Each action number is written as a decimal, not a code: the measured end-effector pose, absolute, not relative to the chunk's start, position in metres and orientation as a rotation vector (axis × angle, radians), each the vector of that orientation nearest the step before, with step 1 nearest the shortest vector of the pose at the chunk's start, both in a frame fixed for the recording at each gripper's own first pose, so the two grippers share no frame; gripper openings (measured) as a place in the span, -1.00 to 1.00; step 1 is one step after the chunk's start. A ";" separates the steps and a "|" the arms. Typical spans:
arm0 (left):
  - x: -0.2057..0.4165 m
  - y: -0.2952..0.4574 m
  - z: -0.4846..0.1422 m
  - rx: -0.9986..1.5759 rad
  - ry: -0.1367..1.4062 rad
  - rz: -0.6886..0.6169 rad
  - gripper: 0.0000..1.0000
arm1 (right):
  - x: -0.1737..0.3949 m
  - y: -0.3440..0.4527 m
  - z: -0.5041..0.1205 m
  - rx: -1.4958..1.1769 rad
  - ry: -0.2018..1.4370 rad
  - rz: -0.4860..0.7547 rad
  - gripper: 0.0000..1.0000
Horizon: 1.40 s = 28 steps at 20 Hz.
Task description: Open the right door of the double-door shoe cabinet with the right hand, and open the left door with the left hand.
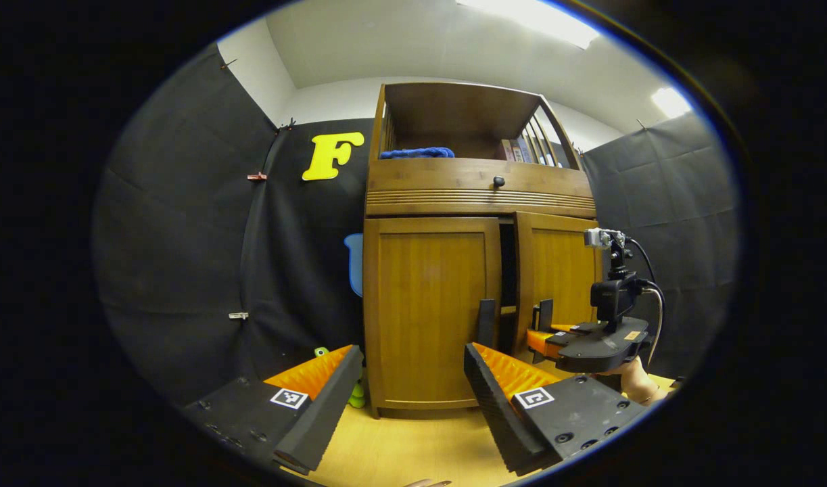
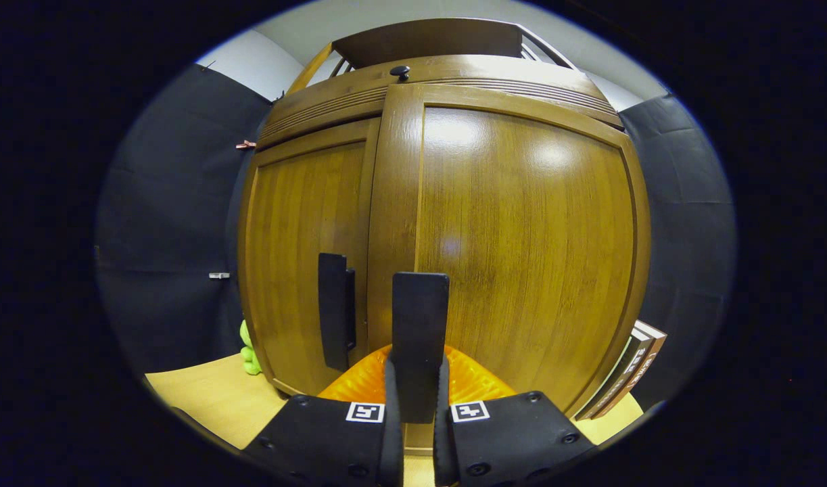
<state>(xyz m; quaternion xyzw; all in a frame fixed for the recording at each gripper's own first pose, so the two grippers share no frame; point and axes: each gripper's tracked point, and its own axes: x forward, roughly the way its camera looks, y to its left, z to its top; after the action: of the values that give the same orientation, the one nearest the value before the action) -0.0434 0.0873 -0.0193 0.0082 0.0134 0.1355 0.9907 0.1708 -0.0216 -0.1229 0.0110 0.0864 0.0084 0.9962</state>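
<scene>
Left gripper view: my left gripper (image 1: 406,396) hangs back from the shoe cabinet (image 1: 477,196) with its fingers spread wide and nothing between them, the left door (image 1: 430,311) straight ahead and, as I judge it, fully closed, its dark handle (image 1: 485,323) at the inner edge untouched; beyond it the right door (image 1: 555,277) stands a little ajar, a dark gap between the two doors, and my right gripper (image 1: 541,331) sits at that door's handle with a hand (image 1: 636,382) under it; on the open shelf above lie a blue cloth (image 1: 416,153) and some books (image 1: 518,150), whose spines are too small for me to read; right gripper view: my right gripper's fingers (image 2: 393,412) are closed nearly together on the right door's handle (image 2: 420,338), both pressing its sides, the door panel close in front; the left door's handle sits just beside it, free; more books (image 2: 629,375) lean at the cabinet's right foot, their lettering unreadable, and a green toy (image 2: 249,352) sits at its left foot; so I judge the right door just begun, with most of its swing left, and the left door not yet started; the only markings I can make out are square black-and-white tags on the gripper bodies, no brand
</scene>
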 end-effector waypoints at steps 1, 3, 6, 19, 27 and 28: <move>-0.043 0.081 -0.018 0.014 0.023 0.260 0.90 | 0.165 -0.023 -0.121 0.023 0.174 0.024 -0.58; -0.042 0.068 -0.017 0.012 0.020 0.235 0.90 | 0.154 -0.025 -0.119 0.020 0.176 0.033 -0.58; -0.039 0.054 -0.018 0.008 0.019 0.205 0.90 | 0.132 -0.030 -0.115 0.024 0.181 0.048 -0.58; -0.017 -0.020 -0.023 -0.017 0.018 0.059 0.90 | 0.047 -0.074 -0.099 0.029 0.199 0.039 -0.58; -0.016 -0.046 -0.024 -0.028 0.012 0.013 0.90 | 0.016 -0.106 -0.093 0.009 0.204 -0.025 -0.59; -0.015 -0.048 -0.024 -0.030 0.013 0.007 0.90 | 0.013 -0.110 -0.092 0.006 0.204 -0.034 -0.68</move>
<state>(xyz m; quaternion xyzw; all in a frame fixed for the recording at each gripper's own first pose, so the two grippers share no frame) -0.0154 -0.0479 -0.0241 -0.0152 0.0063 0.0033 0.9999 0.0133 -0.1098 -0.0920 0.0032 0.1017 -0.0171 0.9947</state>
